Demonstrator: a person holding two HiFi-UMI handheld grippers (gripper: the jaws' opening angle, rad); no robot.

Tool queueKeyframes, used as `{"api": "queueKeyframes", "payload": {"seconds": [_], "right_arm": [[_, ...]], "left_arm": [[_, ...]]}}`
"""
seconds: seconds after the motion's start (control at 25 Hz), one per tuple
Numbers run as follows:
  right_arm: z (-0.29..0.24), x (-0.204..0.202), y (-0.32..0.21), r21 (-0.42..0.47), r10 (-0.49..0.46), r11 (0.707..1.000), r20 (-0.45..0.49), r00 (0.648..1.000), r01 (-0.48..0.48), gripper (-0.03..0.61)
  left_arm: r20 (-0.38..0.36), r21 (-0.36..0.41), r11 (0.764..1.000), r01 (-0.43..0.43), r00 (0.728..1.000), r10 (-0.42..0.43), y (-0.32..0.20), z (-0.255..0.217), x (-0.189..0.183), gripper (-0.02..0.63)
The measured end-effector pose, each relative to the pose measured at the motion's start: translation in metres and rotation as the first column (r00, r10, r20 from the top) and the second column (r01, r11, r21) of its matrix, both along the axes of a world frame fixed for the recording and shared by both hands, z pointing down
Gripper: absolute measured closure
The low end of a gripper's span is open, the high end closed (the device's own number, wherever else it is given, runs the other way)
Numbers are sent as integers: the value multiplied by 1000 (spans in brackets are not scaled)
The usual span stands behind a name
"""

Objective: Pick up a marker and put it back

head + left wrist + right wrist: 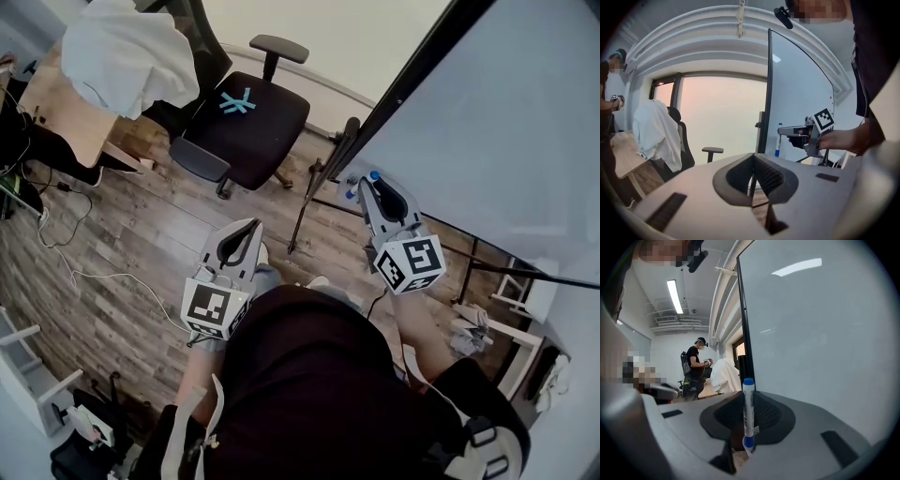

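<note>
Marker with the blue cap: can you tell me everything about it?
The marker is a thin stick, white plastic by its look, with a blue cap on top and a blue bottom end. It stands upright, pinched between the jaws of the right gripper, close beside the whiteboard.
</note>
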State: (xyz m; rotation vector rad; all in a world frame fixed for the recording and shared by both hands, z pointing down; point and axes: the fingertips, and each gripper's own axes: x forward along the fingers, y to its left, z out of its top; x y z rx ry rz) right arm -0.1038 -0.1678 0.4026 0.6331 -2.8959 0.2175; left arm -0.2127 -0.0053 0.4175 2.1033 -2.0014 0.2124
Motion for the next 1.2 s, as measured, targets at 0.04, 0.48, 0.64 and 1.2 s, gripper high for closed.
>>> {"api": "queueKeyframes", "payload": {"seconds": [0.04, 0.48, 0.64, 1.2], "right_arm": [[2, -1, 0, -1, -6, 1000, -4, 1000, 6, 502], [33, -6, 7, -5, -42, 999, -64, 997, 41, 502], [46, -9, 11, -4, -53, 999, -91, 994, 53, 500], [77, -11, 15, -8, -48, 999, -161, 986, 47, 499]], "left_arm": [[1, -1, 1000, 5, 1000, -5, 1, 0, 0, 606], [1, -30, 998, 47, 999, -47, 20, 8, 2, 606], [5, -38, 997, 61, 998, -60, 26, 10, 1, 606], [3, -49, 996, 77, 997, -77, 40, 14, -1, 606]]}}
